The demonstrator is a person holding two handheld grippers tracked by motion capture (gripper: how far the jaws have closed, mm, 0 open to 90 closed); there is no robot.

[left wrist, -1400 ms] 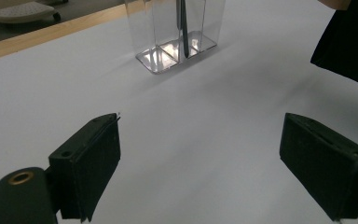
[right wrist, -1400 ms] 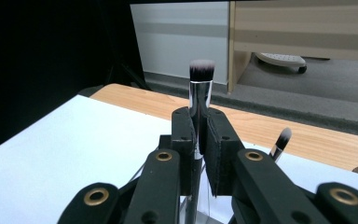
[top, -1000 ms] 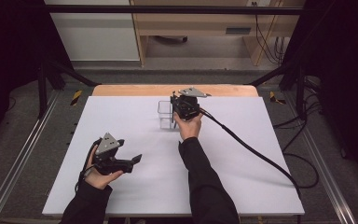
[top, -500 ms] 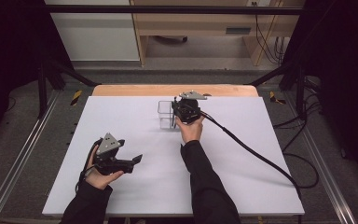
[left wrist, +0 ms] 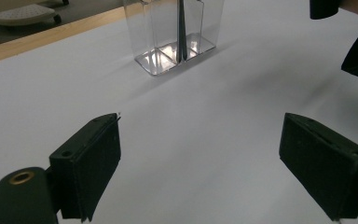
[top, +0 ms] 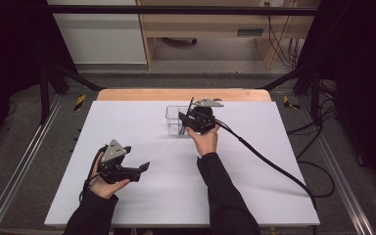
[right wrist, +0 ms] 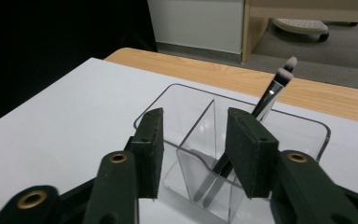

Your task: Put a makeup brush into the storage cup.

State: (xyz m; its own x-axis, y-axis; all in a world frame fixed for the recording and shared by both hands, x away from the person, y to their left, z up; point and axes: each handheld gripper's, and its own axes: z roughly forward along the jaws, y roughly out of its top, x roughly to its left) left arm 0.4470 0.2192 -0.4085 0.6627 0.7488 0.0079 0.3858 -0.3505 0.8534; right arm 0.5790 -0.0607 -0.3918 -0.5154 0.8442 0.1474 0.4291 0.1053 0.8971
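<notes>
Right gripper view: no writing to read. Clear plastic box with thin divider walls [right wrist: 205, 135] stands far on flat white surface [right wrist: 51, 135]. Thin black brush with silver neck, pale soft tip [right wrist: 279, 79] leans inside, tip up. Right claw [right wrist: 193, 154] partly open over box rim, gripping nothing. High view: left claw [top: 144, 168] wide open, near front edge, well apart.

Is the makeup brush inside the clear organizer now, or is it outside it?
Inside. The brush stands leaning in one compartment of the clear organizer, bristles up above the rim. The right tool is open beside it, gripping nothing.
</notes>
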